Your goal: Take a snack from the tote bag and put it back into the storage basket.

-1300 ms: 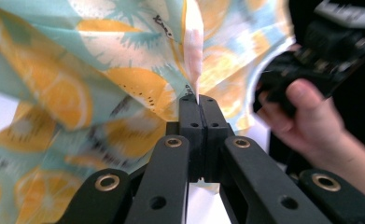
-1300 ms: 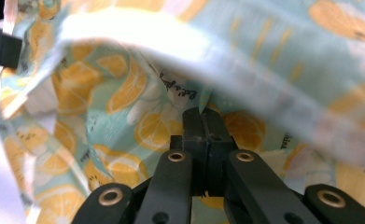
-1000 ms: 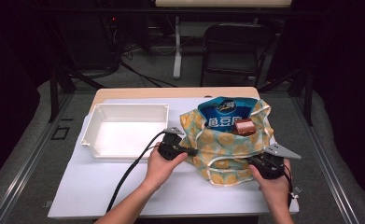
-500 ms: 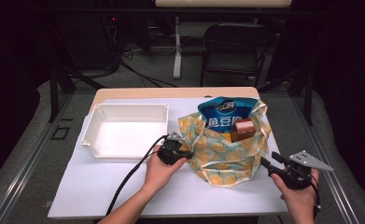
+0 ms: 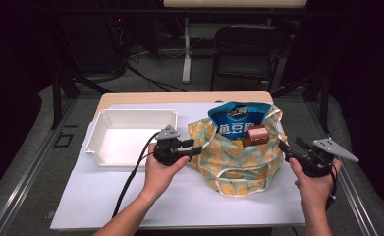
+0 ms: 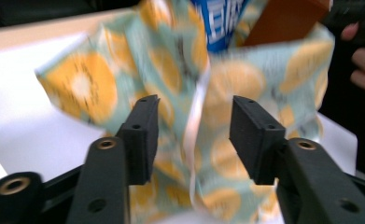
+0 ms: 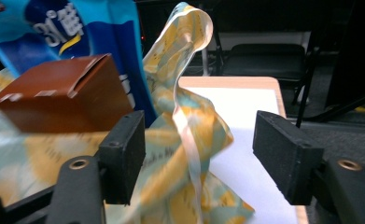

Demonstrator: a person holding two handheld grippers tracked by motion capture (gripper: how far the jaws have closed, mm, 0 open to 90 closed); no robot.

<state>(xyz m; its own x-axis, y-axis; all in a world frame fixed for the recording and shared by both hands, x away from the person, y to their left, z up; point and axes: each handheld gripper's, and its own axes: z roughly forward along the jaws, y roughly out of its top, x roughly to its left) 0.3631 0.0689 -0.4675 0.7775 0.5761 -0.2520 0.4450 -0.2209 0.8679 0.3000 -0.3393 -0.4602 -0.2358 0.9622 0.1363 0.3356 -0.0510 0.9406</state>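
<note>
Blue snack packet [image 5: 236, 122], upright in the patterned cloth bag [image 5: 238, 160]: large white Chinese characters, apparently "鱼豆腐"; smaller logo above, illegible. Brown box [image 5: 257, 134]: no legible print.

The cloth bag [image 6: 180, 93] is smeared by motion blur in the left gripper view, so its printed pattern cannot be read sharply, and its lower part is cut off by the bottom edge. The blue snack packet [image 7: 77, 42] is cropped by the top edge in the right gripper view, and its lower half is hidden behind the brown box [image 7: 63, 95] and the cloth. In the high view, the packet's lettering is too small to be made out, and the base of the box is concealed inside the bag.
</note>
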